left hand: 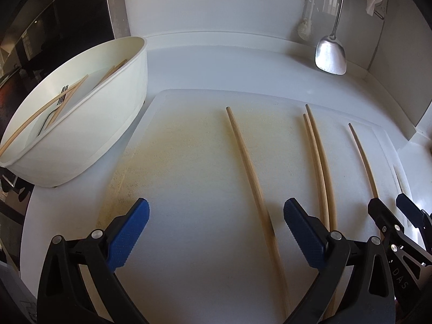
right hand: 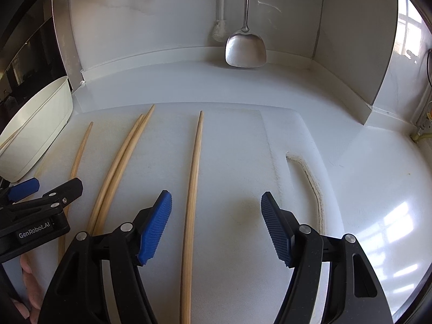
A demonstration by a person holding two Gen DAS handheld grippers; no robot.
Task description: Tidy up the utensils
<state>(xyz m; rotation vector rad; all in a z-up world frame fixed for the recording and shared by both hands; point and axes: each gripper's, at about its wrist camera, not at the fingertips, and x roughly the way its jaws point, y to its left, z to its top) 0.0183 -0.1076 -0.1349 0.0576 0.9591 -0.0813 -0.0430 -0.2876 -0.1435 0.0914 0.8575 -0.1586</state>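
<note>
Bare wooden chopsticks lie lengthwise on a white cutting board [left hand: 175,148]. My left gripper [left hand: 216,229] is open above the board. One chopstick [left hand: 251,167] lies between its blue pads, nearer the right one and untouched. To its right lie a pair of chopsticks [left hand: 318,167] and a single chopstick [left hand: 363,156]. My right gripper [right hand: 216,224] is also open. That single chopstick [right hand: 193,178] lies on the board [right hand: 237,148] between its fingers, close to the left pad [right hand: 155,229]. The pair [right hand: 121,162] sits further left.
A white tub [left hand: 116,124] at the left holds chopsticks [left hand: 40,113] and a dark fork [left hand: 60,100]. A metal spatula [right hand: 245,51] and a white brush [right hand: 218,32] hang on the back wall. White countertop runs to the right of the board. A hand [right hand: 29,291] holds the left gripper [right hand: 50,186].
</note>
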